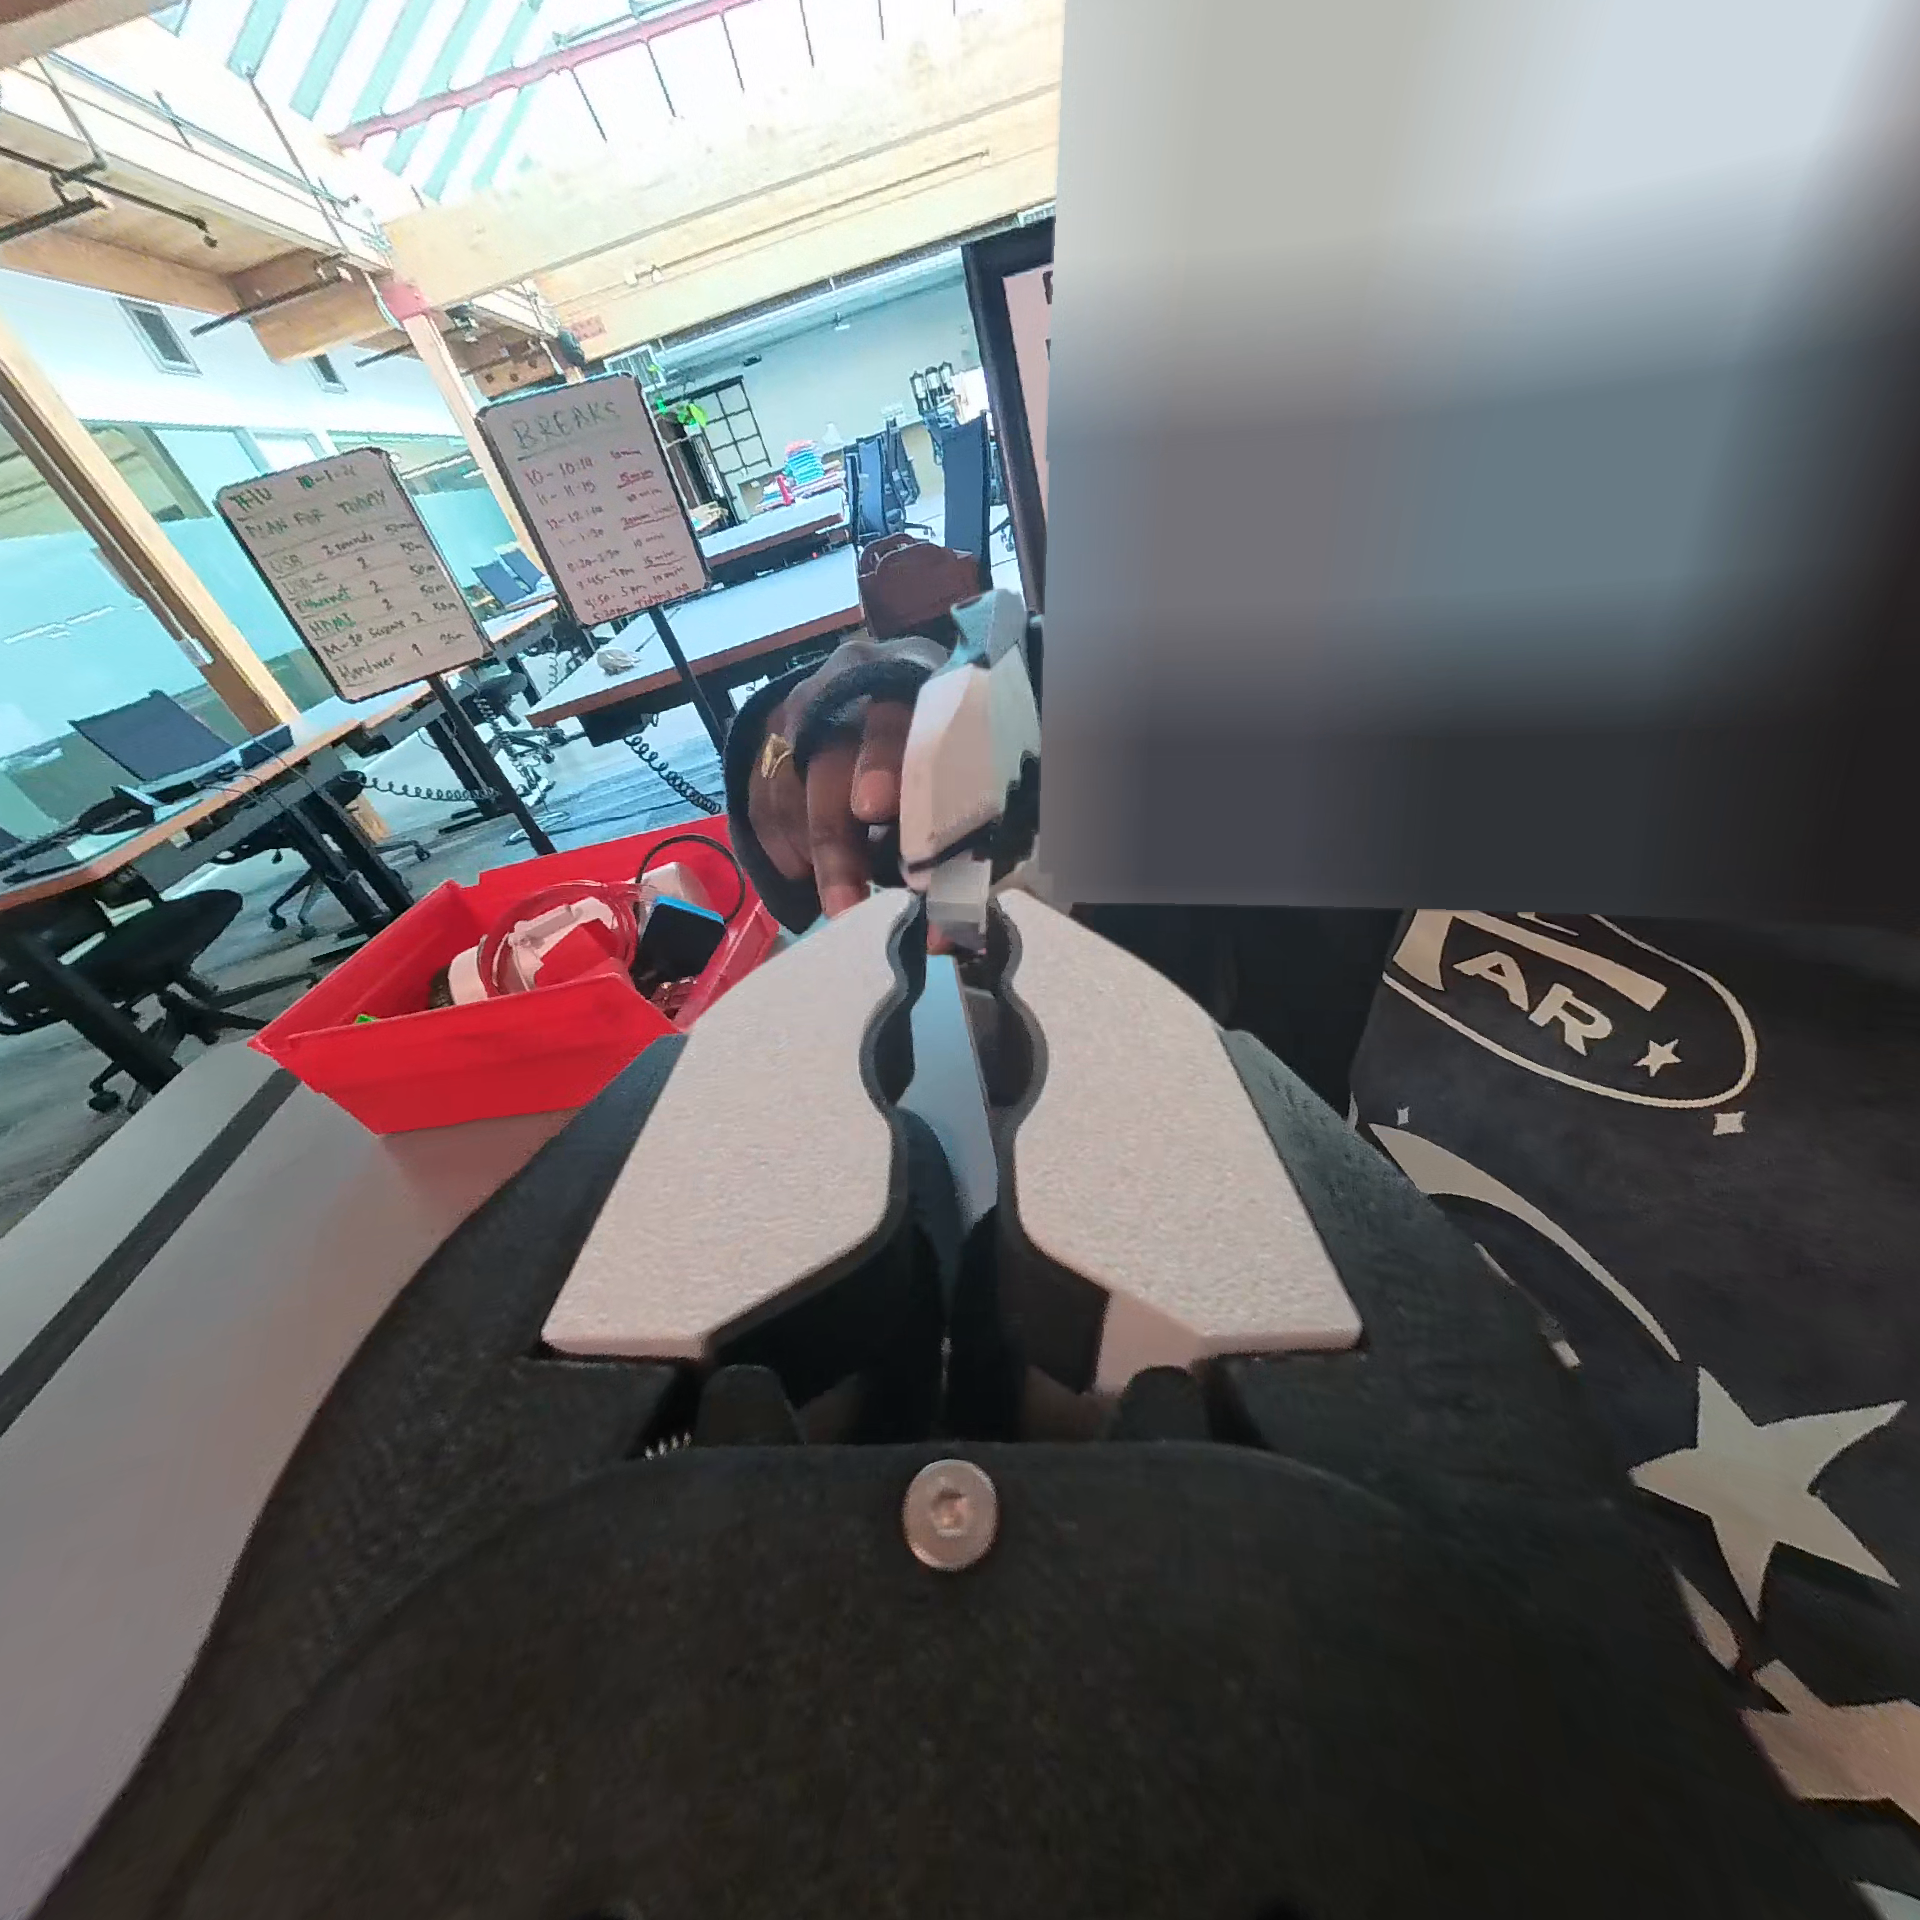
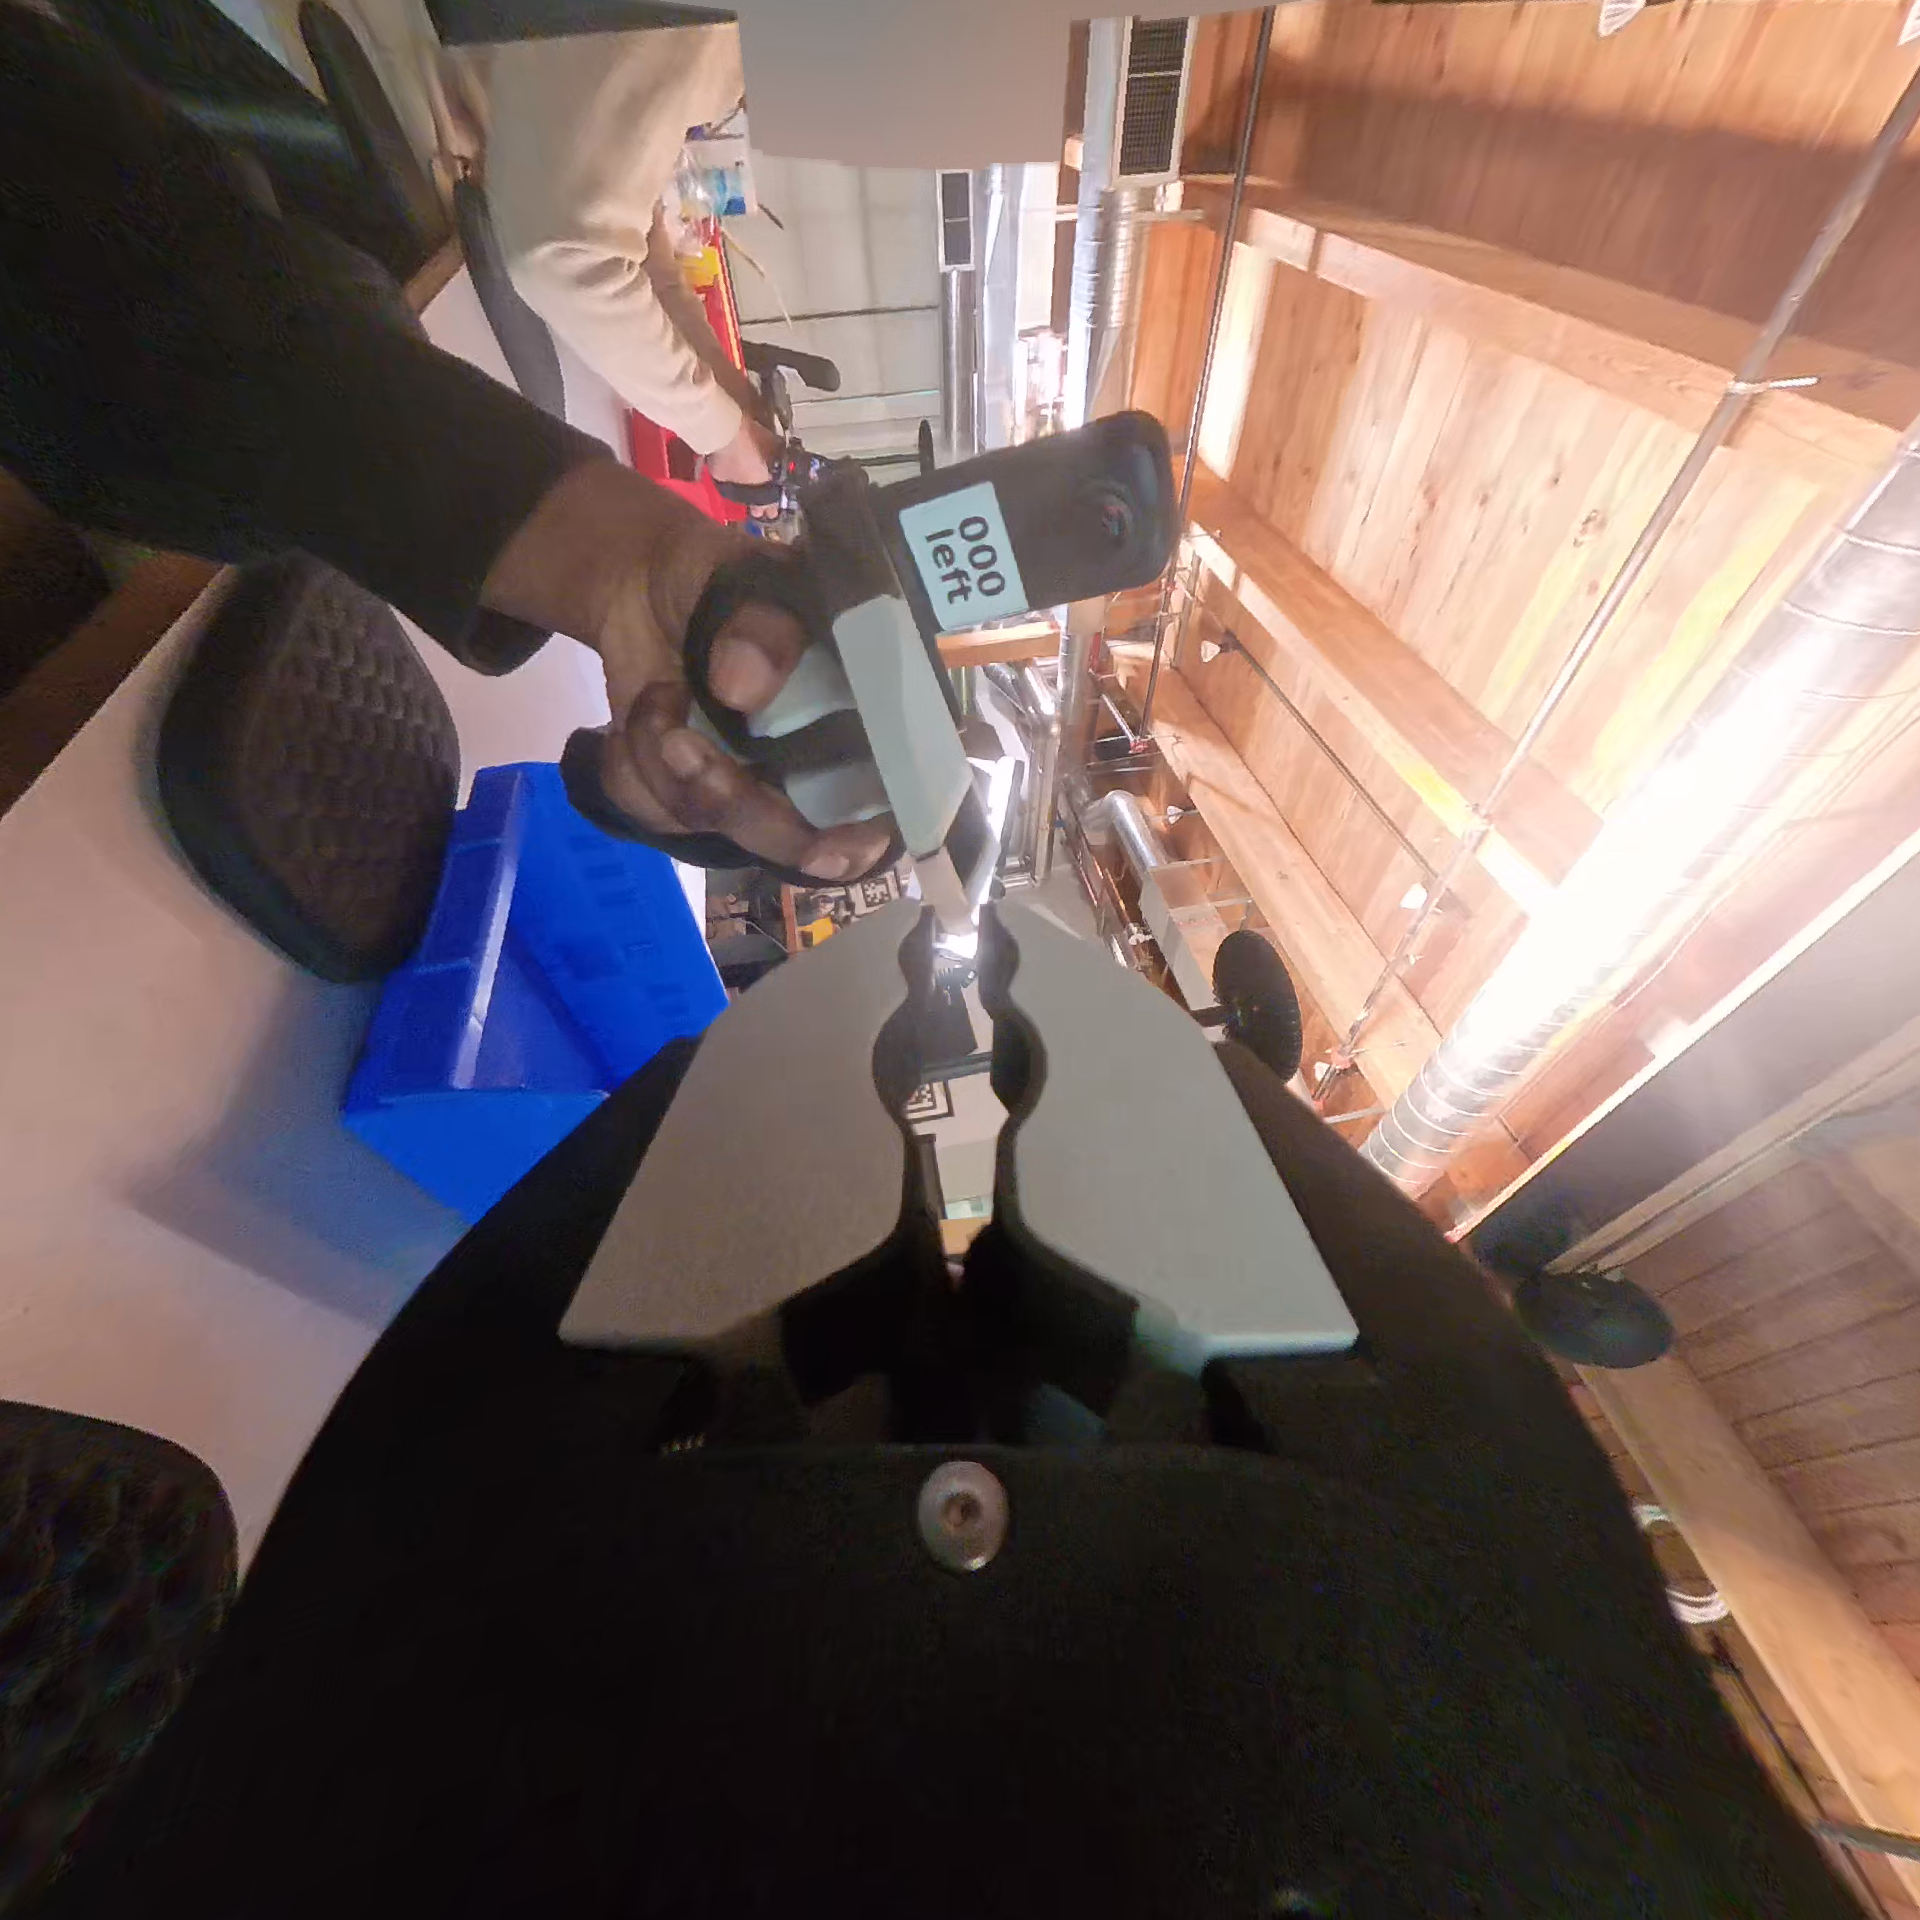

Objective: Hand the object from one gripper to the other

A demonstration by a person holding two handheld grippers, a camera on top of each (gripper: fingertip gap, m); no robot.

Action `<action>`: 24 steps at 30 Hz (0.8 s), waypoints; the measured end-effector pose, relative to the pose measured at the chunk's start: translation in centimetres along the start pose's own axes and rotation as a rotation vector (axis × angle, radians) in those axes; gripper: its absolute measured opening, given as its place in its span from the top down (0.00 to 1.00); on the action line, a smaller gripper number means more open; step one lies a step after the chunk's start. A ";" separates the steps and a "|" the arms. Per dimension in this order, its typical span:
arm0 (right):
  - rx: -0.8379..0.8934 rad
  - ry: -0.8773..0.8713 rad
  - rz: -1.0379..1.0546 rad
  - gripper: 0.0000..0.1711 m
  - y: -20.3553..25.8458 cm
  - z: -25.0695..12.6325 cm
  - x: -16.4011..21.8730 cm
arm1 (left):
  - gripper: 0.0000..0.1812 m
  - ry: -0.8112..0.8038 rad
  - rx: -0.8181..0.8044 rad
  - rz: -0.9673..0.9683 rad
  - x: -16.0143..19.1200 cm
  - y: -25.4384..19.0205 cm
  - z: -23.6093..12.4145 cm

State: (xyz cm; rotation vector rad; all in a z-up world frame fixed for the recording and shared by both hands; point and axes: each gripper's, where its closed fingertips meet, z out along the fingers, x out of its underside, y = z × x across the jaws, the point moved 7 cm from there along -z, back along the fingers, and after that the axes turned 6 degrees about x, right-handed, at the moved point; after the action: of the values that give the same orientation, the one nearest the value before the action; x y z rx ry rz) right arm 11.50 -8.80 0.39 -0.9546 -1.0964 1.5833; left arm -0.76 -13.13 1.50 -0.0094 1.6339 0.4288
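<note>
- The left gripper is seen with its jaws nearly together, a narrow gap between the tips; whether anything is clamped there cannot be told.
- The right gripper is likewise nearly closed, tip to tip with the other.
- The object is judged to sit between the meeting tips: small, pale and shiny, otherwise unclear.
- The receiving jaws should be closed firmly before the giving jaws are loosened.
- A red bin lies far left.

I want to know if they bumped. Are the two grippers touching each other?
Cannot tell. In both wrist views the left gripper and right gripper meet tip to tip, but neither shows contact plainly.
</note>
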 end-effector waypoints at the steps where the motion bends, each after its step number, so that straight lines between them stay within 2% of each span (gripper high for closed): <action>1: -0.009 0.002 0.001 0.96 0.0 0.0 0.0 | 0.95 0.002 0.003 -0.001 0.0 0.0 0.0; 5: -0.046 0.011 0.062 0.97 0.0 0.0 0.1 | 0.93 -0.015 -0.019 0.099 0.1 -0.2 -0.1; 8: -0.081 0.015 0.191 0.97 -0.2 0.1 0.3 | 0.88 0.034 -0.092 0.315 0.3 -0.4 -0.3; 11: -0.134 -0.003 0.333 0.97 -0.3 0.1 0.5 | 0.89 0.132 -0.187 0.511 0.7 -0.5 0.0; 16: -0.182 -0.009 0.433 0.97 -0.5 -0.1 0.5 | 0.96 0.114 -0.181 0.558 0.4 -0.9 0.6; 24: -0.230 -0.012 0.516 0.97 -0.5 -0.1 0.4 | 0.97 0.113 -0.157 0.593 0.6 -1.1 0.7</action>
State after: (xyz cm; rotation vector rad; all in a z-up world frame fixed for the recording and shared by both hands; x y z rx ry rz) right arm 11.67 -8.29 0.82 -1.4719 -1.1130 1.8963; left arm 0.12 -13.86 0.64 0.3456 1.6950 1.0234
